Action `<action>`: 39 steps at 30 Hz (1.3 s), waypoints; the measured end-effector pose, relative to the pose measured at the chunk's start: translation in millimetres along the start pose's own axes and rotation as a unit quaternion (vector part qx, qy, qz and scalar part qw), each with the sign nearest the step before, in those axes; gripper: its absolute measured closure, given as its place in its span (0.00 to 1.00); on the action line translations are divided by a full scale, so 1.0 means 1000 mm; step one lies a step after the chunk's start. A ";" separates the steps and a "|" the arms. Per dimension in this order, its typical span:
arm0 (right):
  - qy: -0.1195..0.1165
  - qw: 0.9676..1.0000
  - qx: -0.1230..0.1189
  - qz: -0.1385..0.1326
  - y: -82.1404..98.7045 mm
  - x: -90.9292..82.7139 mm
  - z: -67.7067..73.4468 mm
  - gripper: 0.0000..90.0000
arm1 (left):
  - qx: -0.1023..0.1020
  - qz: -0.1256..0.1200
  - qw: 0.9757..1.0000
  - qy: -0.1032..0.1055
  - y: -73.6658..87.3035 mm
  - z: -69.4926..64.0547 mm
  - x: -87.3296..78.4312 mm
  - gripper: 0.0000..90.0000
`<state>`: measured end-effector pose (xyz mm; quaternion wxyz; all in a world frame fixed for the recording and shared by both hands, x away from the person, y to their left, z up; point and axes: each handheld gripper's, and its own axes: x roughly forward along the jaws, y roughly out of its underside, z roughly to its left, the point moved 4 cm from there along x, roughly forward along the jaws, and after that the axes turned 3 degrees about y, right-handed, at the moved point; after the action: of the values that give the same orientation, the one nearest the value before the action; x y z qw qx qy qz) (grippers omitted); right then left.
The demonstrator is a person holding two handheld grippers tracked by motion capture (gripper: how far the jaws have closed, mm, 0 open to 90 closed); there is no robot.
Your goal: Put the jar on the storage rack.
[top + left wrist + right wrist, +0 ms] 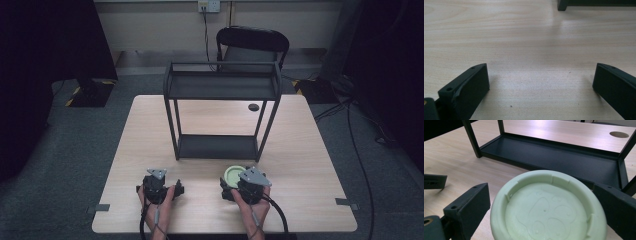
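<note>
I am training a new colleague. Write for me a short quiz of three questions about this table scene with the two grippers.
1. True or false: the left gripper has its jaws closed on the green round container.
2. Multiple choice: where does the pale green round container stand? A) on the top shelf of the rack B) between the jaws of the right gripper, on the table C) on the chair
3. Fill in: the black metal rack has ___ shelves.

Key:
1. False; its jaws are wide apart over bare wood.
2. B
3. two; both look empty.
</note>
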<state>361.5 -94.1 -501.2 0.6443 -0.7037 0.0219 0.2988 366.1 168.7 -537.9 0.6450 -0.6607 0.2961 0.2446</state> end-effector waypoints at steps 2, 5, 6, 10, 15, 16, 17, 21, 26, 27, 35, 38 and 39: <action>0.000 1.000 0.000 0.002 0.000 0.002 0.000 0.02 | 0.000 0.000 1.000 0.000 0.000 0.000 0.000 0.00; -0.002 1.000 0.003 0.008 0.002 0.007 -0.002 0.02 | 0.000 0.000 1.000 0.000 0.000 0.000 0.000 0.00; -0.001 1.000 0.004 0.009 0.002 0.008 -0.002 0.02 | 0.000 0.000 1.000 0.000 0.000 0.000 0.000 0.00; 0.002 1.000 0.004 0.014 0.006 0.012 -0.002 0.03 | 0.000 0.000 1.000 0.000 0.000 0.000 0.000 0.00; 0.005 1.000 -0.001 0.022 0.008 0.017 -0.002 0.05 | 0.000 0.000 1.000 0.000 0.000 0.000 0.000 0.00; 0.006 1.000 -0.002 0.023 0.009 0.017 -0.002 0.06 | 0.000 0.000 1.000 0.000 0.000 0.000 0.000 0.00; 0.006 1.000 -0.002 0.023 0.009 0.018 -0.002 0.06 | 0.000 0.000 1.000 0.000 0.000 0.000 0.000 0.00; 0.010 1.000 -0.004 0.024 0.009 0.019 -0.003 0.07 | 0.000 0.000 1.000 0.000 0.000 0.000 0.000 0.00; 0.002 1.000 -0.001 0.026 0.009 0.019 -0.003 0.10 | 0.000 0.000 1.000 0.000 0.000 0.000 0.000 0.00; 0.002 1.000 0.001 0.025 0.009 0.019 -0.002 0.11 | 0.000 0.000 1.000 0.000 0.000 0.000 0.000 0.00; 0.003 1.000 -0.002 0.027 0.008 0.019 -0.002 0.11 | 0.000 0.000 1.000 0.000 0.000 0.000 0.000 0.00; 0.003 1.000 -0.002 0.029 0.008 0.019 -0.002 0.11 | 0.000 0.000 1.000 0.000 0.000 0.000 0.000 0.00; 0.003 1.000 -0.002 0.029 0.008 0.019 -0.002 0.11 | 0.000 0.000 1.000 0.000 0.000 0.000 0.000 0.00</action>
<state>374.1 -90.5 -516.6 0.6338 -0.7052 0.0436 0.3148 366.2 168.7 -537.9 0.6449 -0.6608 0.2961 0.2445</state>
